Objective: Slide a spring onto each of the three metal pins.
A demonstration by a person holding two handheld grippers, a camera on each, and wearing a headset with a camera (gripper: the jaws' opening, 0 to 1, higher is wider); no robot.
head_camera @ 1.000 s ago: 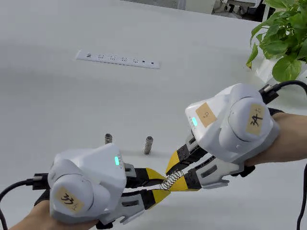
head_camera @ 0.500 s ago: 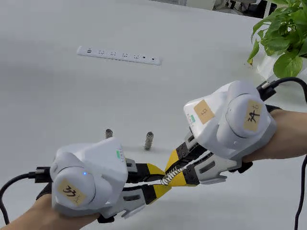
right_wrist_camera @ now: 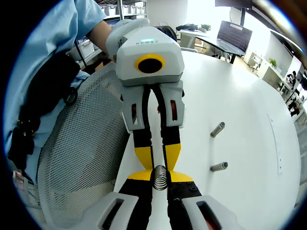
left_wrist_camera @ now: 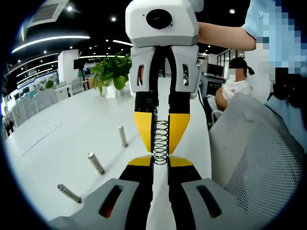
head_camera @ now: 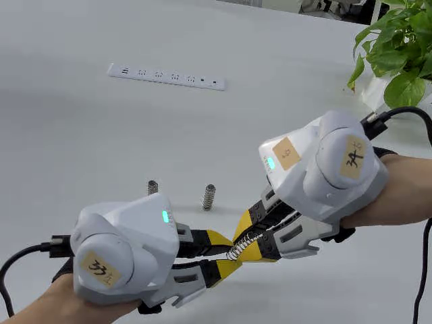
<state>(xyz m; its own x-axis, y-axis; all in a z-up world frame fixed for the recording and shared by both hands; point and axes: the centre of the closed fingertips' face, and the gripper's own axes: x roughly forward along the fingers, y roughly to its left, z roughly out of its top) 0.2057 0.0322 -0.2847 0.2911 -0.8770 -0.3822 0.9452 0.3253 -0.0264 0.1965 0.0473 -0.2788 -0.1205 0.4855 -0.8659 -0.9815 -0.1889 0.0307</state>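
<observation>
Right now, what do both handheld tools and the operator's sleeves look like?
Left tool and right tool: rounded white housings, black jaws with yellow tips, a green light, tan handwritten stickers, a black cable off each rear. The sleeve is light blue, short.

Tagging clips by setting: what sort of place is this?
Probably an open-plan office: a white table with a power strip, a plant, a mesh chair, and a monitor behind.

Open-plan office — mesh chair [left_wrist_camera: 259,158], monitor [right_wrist_camera: 235,36], potted plant [head_camera: 397,47], ceiling lights [left_wrist_camera: 48,40].
</observation>
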